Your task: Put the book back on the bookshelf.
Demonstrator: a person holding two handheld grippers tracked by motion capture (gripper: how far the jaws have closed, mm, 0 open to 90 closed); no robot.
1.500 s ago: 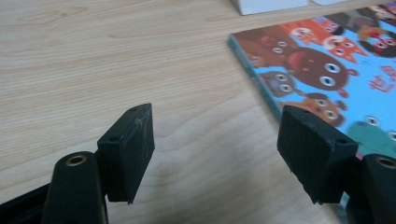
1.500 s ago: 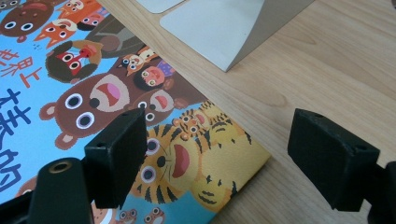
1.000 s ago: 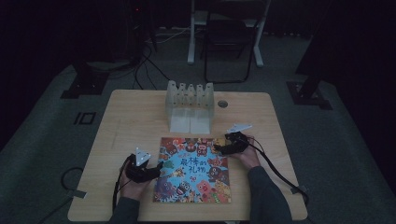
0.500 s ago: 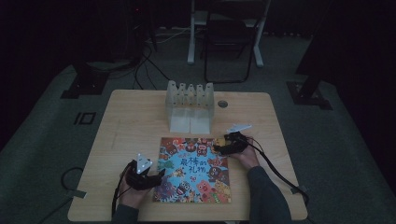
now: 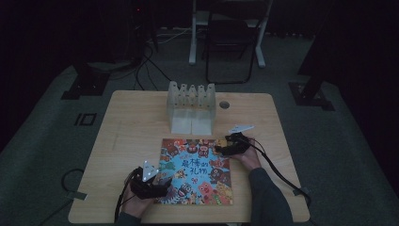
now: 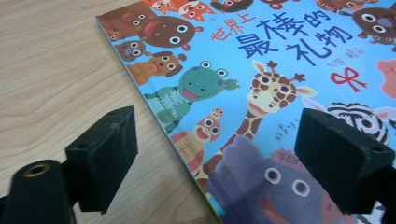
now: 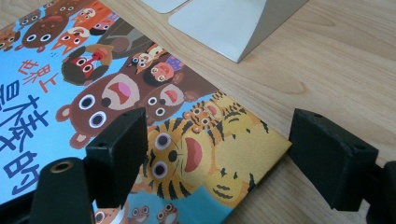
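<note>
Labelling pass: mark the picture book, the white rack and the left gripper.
picture book [image 5: 195,169], high view, middle of its cover.
white rack [image 5: 191,109], high view, its front wall.
left gripper [image 6: 219,154], left gripper view, midway between its fingertips, over the book's edge.

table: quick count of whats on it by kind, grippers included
picture book: 1
white slotted rack: 1
grippers: 2, left gripper and right gripper, both open at the book's edges
total: 4
</note>
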